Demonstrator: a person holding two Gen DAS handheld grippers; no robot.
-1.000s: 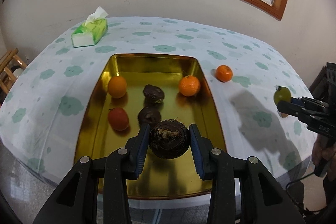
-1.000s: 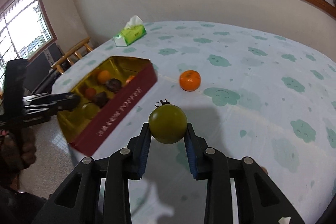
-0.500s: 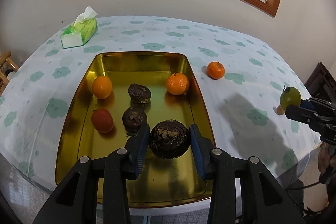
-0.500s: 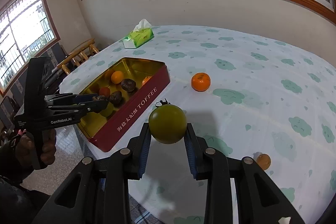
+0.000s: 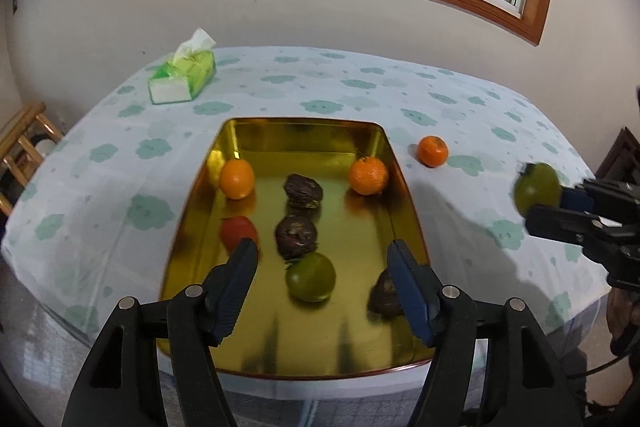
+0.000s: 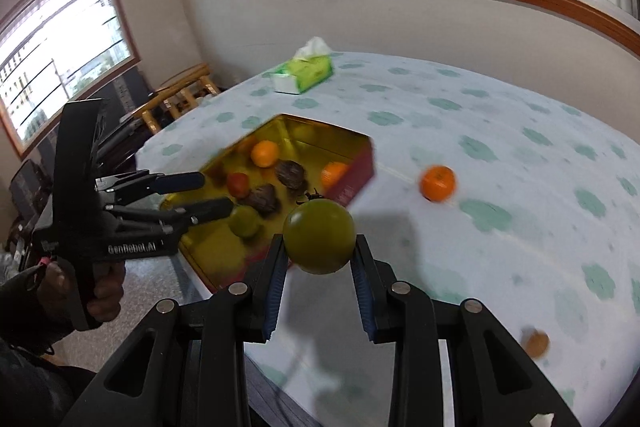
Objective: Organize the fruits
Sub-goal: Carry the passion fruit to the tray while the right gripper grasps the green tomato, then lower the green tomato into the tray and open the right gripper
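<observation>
The gold tray (image 5: 404,195) holds two oranges (image 5: 237,179), a red tomato (image 5: 236,230), two dark wrinkled fruits (image 5: 303,190) and a green fruit (image 5: 311,277). My left gripper (image 5: 320,251) hangs over the tray's near end with its jaws opening and nothing between them. A dark round fruit (image 5: 384,297) lies in the tray, partly hidden by the right finger. My right gripper (image 6: 319,253) is shut on a green tomato-like fruit (image 6: 319,235) above the table edge, right of the tray (image 6: 356,163). The left gripper (image 6: 214,193) shows there too.
One orange (image 5: 432,151) lies on the cloud-print tablecloth right of the tray. A small brown item (image 6: 536,343) sits near the table's right front. A green tissue box (image 5: 182,79) stands at the back left, and a wooden chair (image 5: 24,139) is past the left edge.
The left jaws have spread and the dark round fruit has dropped into the tray at the right. The right gripper has carried its green fruit closer to the tray.
</observation>
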